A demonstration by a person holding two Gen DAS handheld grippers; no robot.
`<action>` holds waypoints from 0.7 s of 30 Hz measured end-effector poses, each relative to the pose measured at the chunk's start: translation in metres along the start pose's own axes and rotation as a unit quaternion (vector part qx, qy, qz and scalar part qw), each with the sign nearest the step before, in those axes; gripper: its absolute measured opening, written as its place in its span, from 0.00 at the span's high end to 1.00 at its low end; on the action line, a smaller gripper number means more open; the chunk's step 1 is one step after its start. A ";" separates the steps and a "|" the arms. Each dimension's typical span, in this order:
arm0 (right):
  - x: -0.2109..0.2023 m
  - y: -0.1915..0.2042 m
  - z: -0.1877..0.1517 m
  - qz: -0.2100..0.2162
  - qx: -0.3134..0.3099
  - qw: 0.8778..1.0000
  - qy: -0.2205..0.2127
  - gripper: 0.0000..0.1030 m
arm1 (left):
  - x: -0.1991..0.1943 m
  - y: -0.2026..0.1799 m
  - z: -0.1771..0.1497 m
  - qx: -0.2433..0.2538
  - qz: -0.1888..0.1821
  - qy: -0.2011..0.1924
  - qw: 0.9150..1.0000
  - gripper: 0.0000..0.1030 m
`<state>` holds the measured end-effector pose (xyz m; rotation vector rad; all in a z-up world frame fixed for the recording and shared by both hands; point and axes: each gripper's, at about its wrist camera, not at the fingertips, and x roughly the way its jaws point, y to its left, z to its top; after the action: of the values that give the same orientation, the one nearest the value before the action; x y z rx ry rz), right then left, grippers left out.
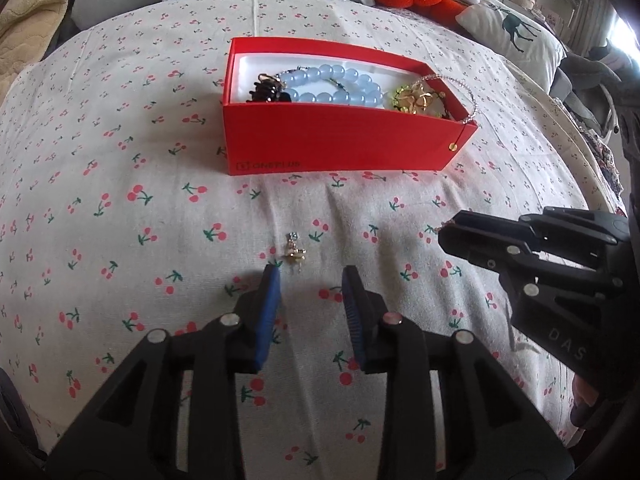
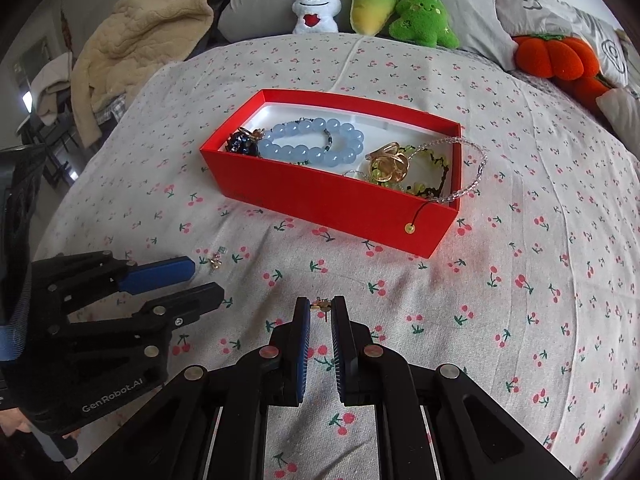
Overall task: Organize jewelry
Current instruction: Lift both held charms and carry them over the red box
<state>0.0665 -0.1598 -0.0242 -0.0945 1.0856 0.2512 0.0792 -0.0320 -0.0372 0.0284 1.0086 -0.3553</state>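
Note:
A red box (image 1: 340,140) (image 2: 320,196) on the cherry-print cloth holds a blue bead bracelet (image 1: 332,86) (image 2: 312,144), a dark hair clip (image 1: 266,90) (image 2: 242,142), gold-green jewelry (image 1: 416,100) (image 2: 390,168) and a clear bead strand (image 2: 472,176) draped over its right end. A small gold earring (image 1: 295,252) (image 2: 216,261) lies on the cloth just ahead of my open left gripper (image 1: 310,276) (image 2: 204,280). My right gripper (image 2: 321,306) (image 1: 452,232) has its fingertips closed on a second small gold earring (image 2: 321,304).
Plush toys (image 2: 372,4) and an orange pumpkin cushion (image 2: 556,56) line the back, with pillows and a beige blanket (image 2: 152,28) at the back left. The cloth (image 2: 520,320) spreads in front and right of the box.

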 end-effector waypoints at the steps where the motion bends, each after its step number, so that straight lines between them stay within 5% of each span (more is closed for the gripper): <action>1: 0.000 -0.002 -0.001 -0.001 0.001 1.000 0.001 0.90 | 0.002 -0.001 0.001 0.000 0.003 -0.003 1.000 0.67; 4: 0.000 -0.008 -0.004 -0.004 0.004 1.000 0.003 0.90 | 0.007 -0.006 0.004 0.005 0.013 -0.006 1.000 0.70; 8: 0.000 -0.014 -0.005 -0.007 0.009 1.000 0.005 0.90 | 0.009 -0.003 0.006 0.007 0.026 -0.006 1.000 0.88; 21: -0.009 -0.009 0.009 0.000 0.008 1.000 -0.010 0.90 | -0.023 0.023 0.007 -0.045 -0.027 -0.010 0.999 0.89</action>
<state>0.0724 -0.1685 -0.0124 -0.0787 1.0682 0.2424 0.0814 -0.0051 -0.0177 -0.0847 1.0059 -0.3586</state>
